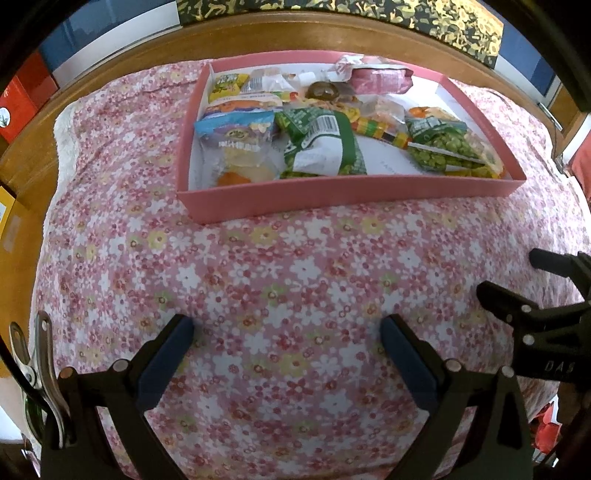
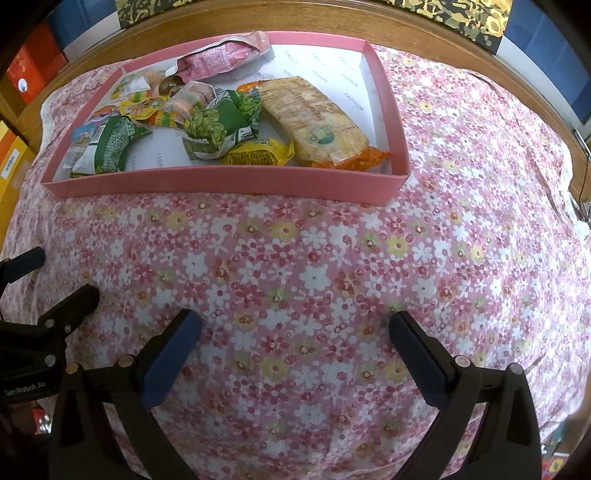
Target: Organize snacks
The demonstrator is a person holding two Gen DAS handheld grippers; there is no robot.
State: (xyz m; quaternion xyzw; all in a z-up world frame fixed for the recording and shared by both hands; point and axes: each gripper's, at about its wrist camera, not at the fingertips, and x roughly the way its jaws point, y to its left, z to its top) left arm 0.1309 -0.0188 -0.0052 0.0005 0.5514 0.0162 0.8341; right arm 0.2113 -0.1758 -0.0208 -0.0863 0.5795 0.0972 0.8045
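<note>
A shallow pink box (image 1: 332,195) (image 2: 229,182) lies on the flowered cloth and holds several snack packets. Among them are green pea bags (image 1: 325,144) (image 2: 218,129), a blue chip bag (image 1: 236,129), a pink wrapper (image 1: 380,79) (image 2: 218,61), a long cracker pack (image 2: 314,122) and a small yellow packet (image 2: 258,157). My left gripper (image 1: 288,332) hovers open over bare cloth in front of the box, nothing between its blue pads. My right gripper (image 2: 295,328) is likewise open and empty, nearer the box's right end. Each gripper shows at the edge of the other's view.
The pink floral cloth (image 2: 332,277) covers a round wooden table (image 1: 110,70). Red, blue and yellow boxes (image 1: 26,92) stand beyond its far left edge. A black-and-gold patterned panel (image 1: 406,18) runs along the back. A metal clamp (image 1: 37,369) sits at the lower left.
</note>
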